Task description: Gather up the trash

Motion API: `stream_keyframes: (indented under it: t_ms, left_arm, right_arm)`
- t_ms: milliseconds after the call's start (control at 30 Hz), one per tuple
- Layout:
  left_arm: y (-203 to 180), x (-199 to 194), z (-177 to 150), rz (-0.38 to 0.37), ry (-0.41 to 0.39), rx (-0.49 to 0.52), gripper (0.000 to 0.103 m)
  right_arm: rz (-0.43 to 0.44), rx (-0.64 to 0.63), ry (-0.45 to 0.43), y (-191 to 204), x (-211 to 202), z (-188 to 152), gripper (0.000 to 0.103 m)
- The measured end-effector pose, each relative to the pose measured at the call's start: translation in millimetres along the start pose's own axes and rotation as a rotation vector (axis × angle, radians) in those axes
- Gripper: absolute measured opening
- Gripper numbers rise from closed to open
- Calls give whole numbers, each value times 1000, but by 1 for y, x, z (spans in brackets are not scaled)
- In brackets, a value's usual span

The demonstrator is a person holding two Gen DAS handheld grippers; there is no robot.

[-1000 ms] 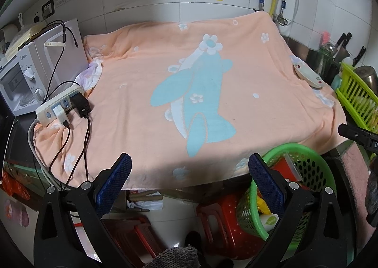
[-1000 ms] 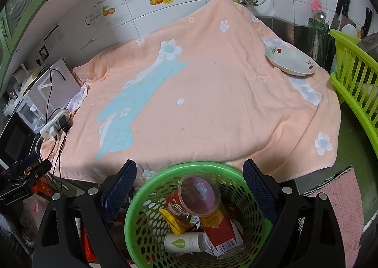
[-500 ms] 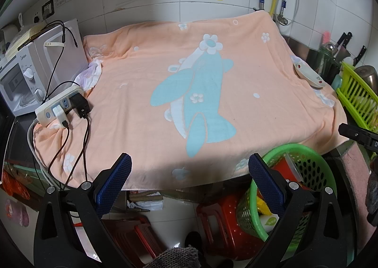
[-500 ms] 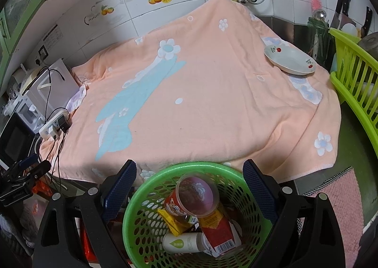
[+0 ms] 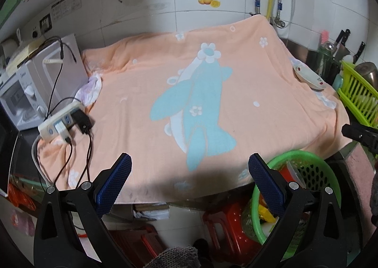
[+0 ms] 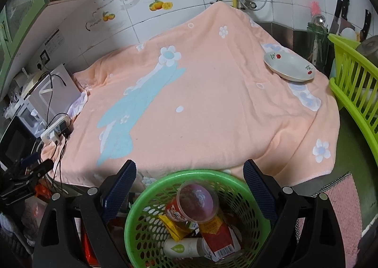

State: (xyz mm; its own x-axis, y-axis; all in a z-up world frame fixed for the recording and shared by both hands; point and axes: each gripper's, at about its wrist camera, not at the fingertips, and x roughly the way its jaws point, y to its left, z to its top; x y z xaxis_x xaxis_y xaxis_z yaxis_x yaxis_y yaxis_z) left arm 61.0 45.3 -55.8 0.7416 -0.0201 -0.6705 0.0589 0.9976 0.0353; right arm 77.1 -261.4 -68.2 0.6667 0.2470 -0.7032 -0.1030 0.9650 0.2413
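Both grippers idle, jaws wide, nothing held: left gripper [image 5: 190, 173] faced the bench, right gripper [image 6: 189, 179] sat over the basket [image 6: 151, 202]. Trash (cup [image 6: 197, 202], wrappers, bottle [image 6: 182, 247]) lay in the basket below the bench edge. Cloth [image 6: 212, 93] carried only a dish [image 6: 289, 66]; collection looked done.

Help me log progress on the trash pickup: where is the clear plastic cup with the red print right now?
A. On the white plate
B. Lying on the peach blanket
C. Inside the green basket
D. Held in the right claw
C: the right wrist view shows the cup lying on other wrappers inside the green basket, with the right claw open and empty above it.
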Motion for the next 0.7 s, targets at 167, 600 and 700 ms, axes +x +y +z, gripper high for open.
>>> stream_keyframes:
  t_ms: [167, 600, 700]
  left_arm:
    - [-9, -2, 4, -6, -7, 13, 98]
    - [-30, -5, 12, -26, -31, 44, 98]
    - [-33, -6, 13, -30, -34, 44, 98]
  right_arm:
    - [-5, 3, 1, 0, -1, -2, 89]
    - [-26, -18, -27, 3, -11, 3, 91]
    - [-35, -23, -31, 5, -14, 4, 92]
